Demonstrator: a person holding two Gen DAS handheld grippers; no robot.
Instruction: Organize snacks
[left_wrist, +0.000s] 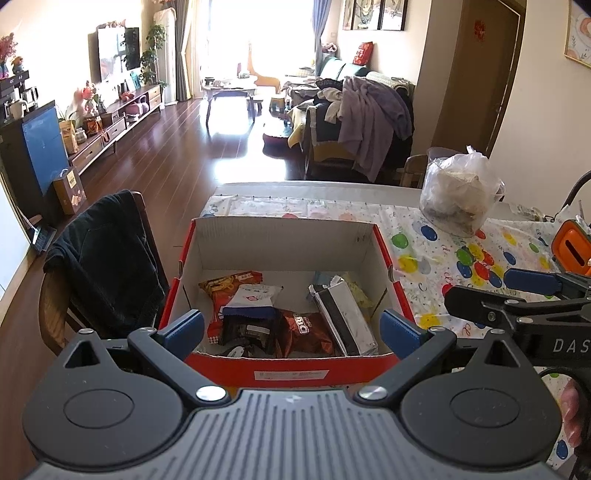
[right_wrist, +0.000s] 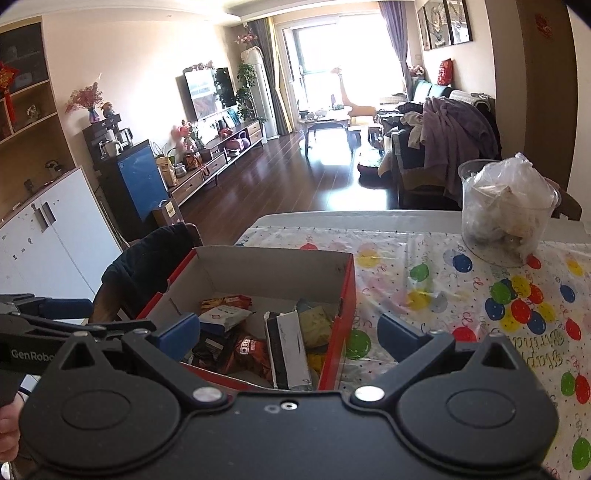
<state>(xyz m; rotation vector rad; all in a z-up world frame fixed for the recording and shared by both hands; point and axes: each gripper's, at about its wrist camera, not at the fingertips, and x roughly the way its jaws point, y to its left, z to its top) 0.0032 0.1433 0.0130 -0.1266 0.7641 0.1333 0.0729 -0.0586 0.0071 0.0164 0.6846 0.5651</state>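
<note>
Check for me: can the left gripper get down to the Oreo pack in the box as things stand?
Probably yes. The left gripper is open above the box, the Oreo pack lies mostly uncovered, and the box has no lid.

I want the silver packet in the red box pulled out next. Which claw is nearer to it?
Left, narrowly. The left claw hovers open over the red box's near edge, the silver packet just ahead. The right claw sits open beside it, straddling the box's right wall.

Sunlight floods through a bright window at top centre, glaring off a dark wood floor; television upper left, clothes-heaped sofa right.
</note>
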